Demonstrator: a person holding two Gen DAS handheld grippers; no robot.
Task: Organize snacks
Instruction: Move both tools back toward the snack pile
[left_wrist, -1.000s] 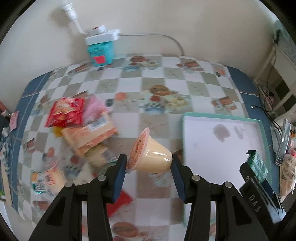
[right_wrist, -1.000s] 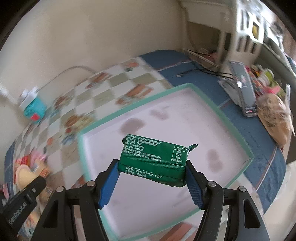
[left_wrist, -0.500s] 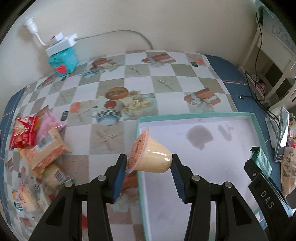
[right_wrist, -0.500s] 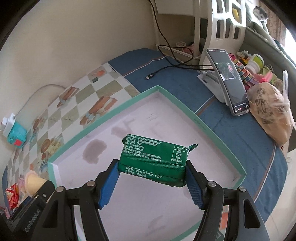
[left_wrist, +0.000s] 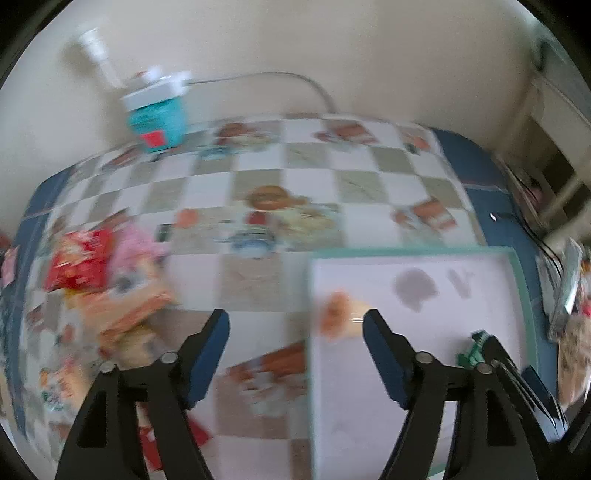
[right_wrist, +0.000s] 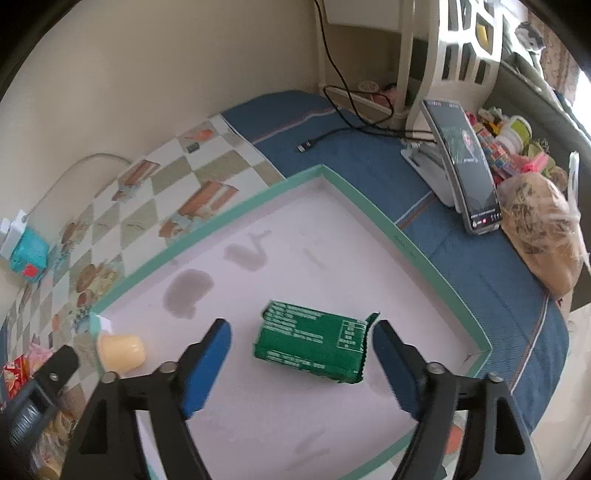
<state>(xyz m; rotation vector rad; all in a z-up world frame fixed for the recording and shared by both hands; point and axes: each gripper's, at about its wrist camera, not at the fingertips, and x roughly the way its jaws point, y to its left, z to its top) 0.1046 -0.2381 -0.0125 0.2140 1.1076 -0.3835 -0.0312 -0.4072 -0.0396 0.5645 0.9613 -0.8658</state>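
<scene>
The right gripper (right_wrist: 301, 354) is held wide open and empty — a green packet (right_wrist: 312, 345) lies flat between its fingers on the tray (right_wrist: 236, 218) floor. The left gripper (left_wrist: 295, 345) is likewise spread open with nothing gripped; a jelly cup (right_wrist: 120, 350) lies on its side at the tray's left edge. More snack packets (left_wrist: 92, 280) are heaped near the bench's (left_wrist: 369, 177) left edge.

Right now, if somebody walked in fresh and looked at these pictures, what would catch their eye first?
Probably the green snack packet lying flat in the teal-rimmed white tray, right between the open fingers of the right gripper. Next, the yellow jelly cup on its side at the tray's left edge, near the open left gripper. Then the pile of bright snack packs on the checkered tablecloth, left of the tray.
</scene>
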